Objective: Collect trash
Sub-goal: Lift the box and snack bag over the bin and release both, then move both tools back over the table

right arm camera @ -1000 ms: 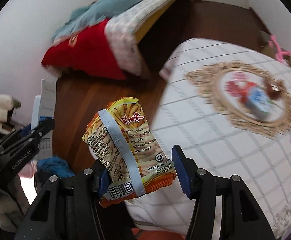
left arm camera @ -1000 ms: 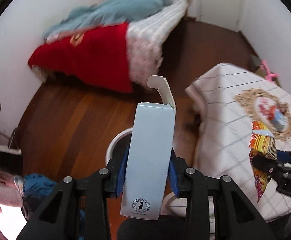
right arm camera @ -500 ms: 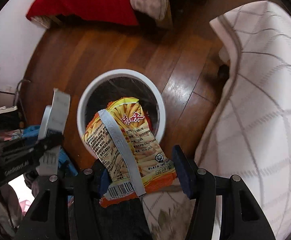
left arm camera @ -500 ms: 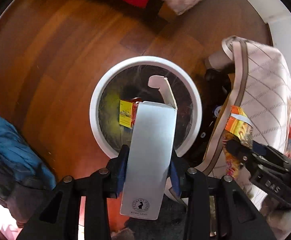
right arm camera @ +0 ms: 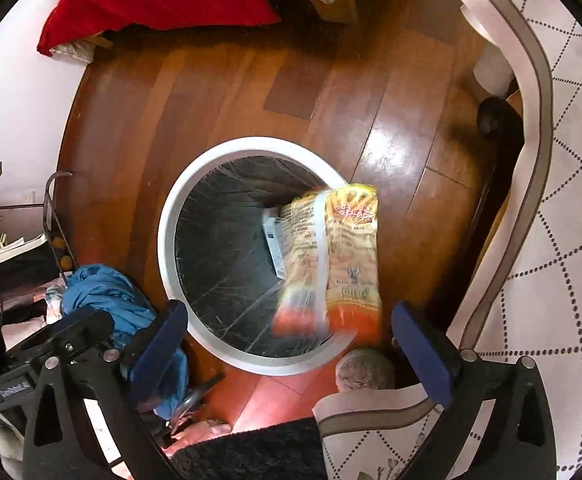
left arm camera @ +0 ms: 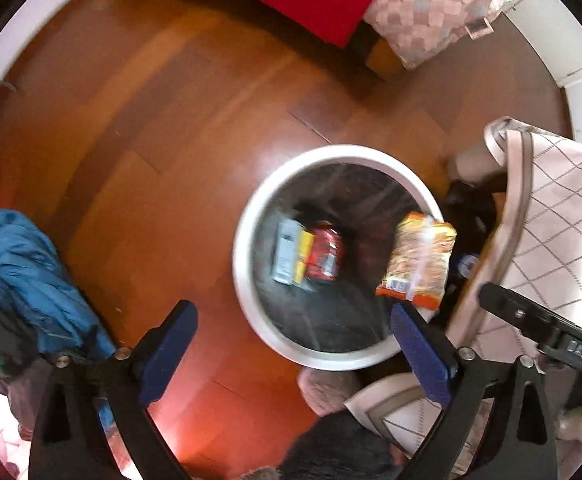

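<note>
Both your left hand-held gripper (left arm camera: 291, 344) and right hand-held gripper (right arm camera: 291, 336) gape empty, the snack bag (right arm camera: 333, 260) lying lengthwise just ahead of the right one, over the bin's (right arm camera: 171, 208) right rim.

White rim (left arm camera: 251, 216) and black liner on the bin; inside, a red packet (left arm camera: 325, 254) beside a grey-and-yellow box (left arm camera: 291, 254). Yellow-orange snack bag (right arm camera: 333, 260) with a pale stripe over the rim. Red-brown wood floor (left arm camera: 151, 140) around the bin; blue cloth (left arm camera: 23, 276) left of it. Blue-padded tools.
</note>
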A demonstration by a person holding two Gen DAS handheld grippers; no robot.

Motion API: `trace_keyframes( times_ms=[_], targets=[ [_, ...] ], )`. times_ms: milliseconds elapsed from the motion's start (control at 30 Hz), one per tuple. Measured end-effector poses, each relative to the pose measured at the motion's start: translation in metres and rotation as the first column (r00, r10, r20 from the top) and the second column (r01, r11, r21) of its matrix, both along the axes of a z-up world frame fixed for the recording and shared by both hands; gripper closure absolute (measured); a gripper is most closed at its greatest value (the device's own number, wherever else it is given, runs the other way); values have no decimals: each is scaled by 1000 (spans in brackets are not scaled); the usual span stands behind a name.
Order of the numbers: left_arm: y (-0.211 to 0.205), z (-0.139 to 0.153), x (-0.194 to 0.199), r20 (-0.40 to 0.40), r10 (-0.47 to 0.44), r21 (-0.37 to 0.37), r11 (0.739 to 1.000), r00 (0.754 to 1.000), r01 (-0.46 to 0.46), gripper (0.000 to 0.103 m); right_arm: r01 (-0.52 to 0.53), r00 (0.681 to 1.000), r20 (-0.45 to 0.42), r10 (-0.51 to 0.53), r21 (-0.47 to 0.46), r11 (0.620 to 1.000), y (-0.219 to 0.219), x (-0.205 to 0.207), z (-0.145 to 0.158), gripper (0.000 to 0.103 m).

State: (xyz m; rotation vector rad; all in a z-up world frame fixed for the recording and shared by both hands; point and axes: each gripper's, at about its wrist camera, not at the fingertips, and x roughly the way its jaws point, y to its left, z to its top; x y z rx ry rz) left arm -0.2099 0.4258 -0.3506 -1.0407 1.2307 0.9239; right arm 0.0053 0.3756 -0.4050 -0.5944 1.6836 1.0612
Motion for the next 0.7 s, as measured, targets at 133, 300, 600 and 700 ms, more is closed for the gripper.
trace_keyframes(
  times_ms=[133, 300, 600, 700],
  targets=[
    [-18, 13, -5, -55, 17, 99, 995, 998, -12, 4, -9, 999, 43, 8, 25, 1000, -11, -3, 12, 0],
    [-41, 30, -2, -80, 5, 162, 987, 997, 8, 4, -58, 987, 151, 49, 52, 997, -32, -9, 41, 0],
    [-80, 67, -3, -115, -14, 251, 967, 993, 42, 4, -134, 956, 274, 104, 96, 986, -69, -18, 90, 0],
    [-93, 82, -6, -104, -13, 273, 961, 994, 41, 4, -139, 956, 275, 104, 113, 984, -80, -24, 103, 0]
  ],
)
